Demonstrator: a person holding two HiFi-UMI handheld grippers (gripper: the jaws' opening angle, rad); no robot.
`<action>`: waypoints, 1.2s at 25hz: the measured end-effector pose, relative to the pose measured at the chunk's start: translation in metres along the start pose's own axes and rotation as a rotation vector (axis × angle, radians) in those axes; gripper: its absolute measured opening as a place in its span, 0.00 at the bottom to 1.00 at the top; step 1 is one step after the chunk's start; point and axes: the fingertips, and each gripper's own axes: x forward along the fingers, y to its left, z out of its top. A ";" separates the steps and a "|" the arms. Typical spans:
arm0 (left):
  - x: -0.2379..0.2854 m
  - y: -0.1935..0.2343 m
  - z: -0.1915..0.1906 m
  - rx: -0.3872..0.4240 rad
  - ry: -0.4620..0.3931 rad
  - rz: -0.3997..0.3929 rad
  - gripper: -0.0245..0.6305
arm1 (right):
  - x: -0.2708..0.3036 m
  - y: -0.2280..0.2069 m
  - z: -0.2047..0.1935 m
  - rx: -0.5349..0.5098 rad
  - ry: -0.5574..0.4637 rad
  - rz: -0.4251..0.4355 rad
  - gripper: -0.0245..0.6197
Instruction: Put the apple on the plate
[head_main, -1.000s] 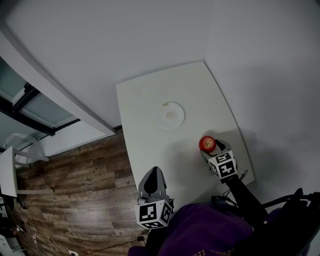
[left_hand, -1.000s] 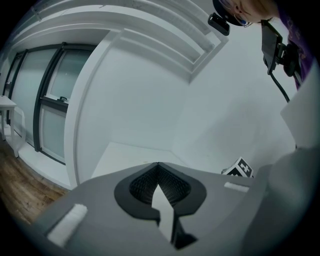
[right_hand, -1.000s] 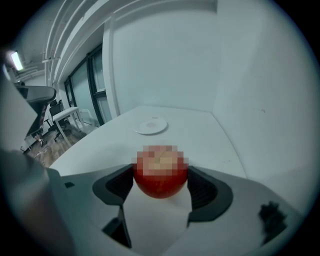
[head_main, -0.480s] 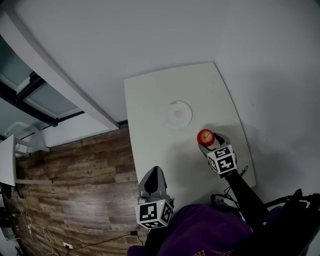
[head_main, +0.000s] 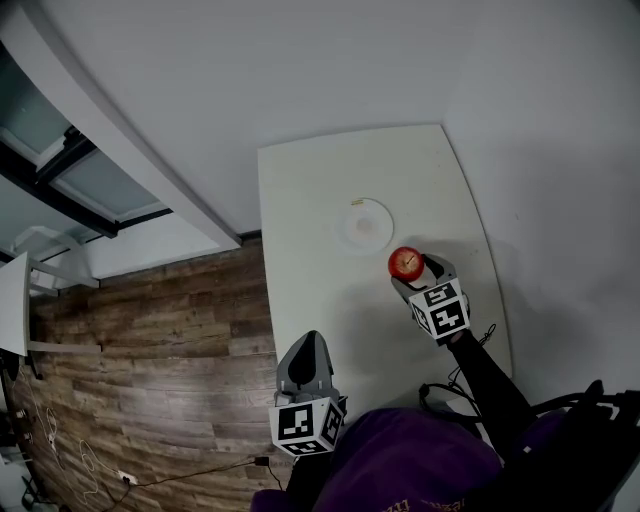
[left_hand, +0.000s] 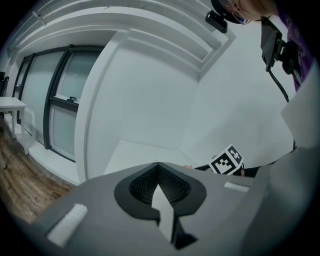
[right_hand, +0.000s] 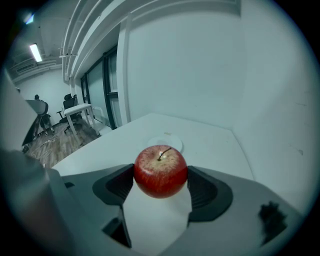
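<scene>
- Now, R gripper (head_main: 413, 271) pinches a round, glossy red apple (right_hand: 160, 171) betw. its dark ribbed pads, stem up.
- Apple is held clear of the table (head_main: 310, 190), just beside the plate (head_main: 364, 225), not on it.
- Plate: small, round, white, lying flat on the smooth white tabletop w/ rounded corners.
- L gripper (left_hand: 159, 189): matte grey, jaws pressed together, at table's near left edge.
</scene>
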 end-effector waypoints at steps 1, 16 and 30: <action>0.001 0.001 0.000 -0.001 0.000 0.002 0.04 | 0.003 0.000 0.002 -0.005 -0.002 0.002 0.58; 0.009 0.012 -0.003 -0.013 0.023 0.026 0.04 | 0.034 0.004 0.028 -0.037 -0.016 0.021 0.58; 0.016 0.021 -0.008 -0.015 0.049 0.037 0.04 | 0.062 0.004 0.049 -0.073 -0.034 0.031 0.58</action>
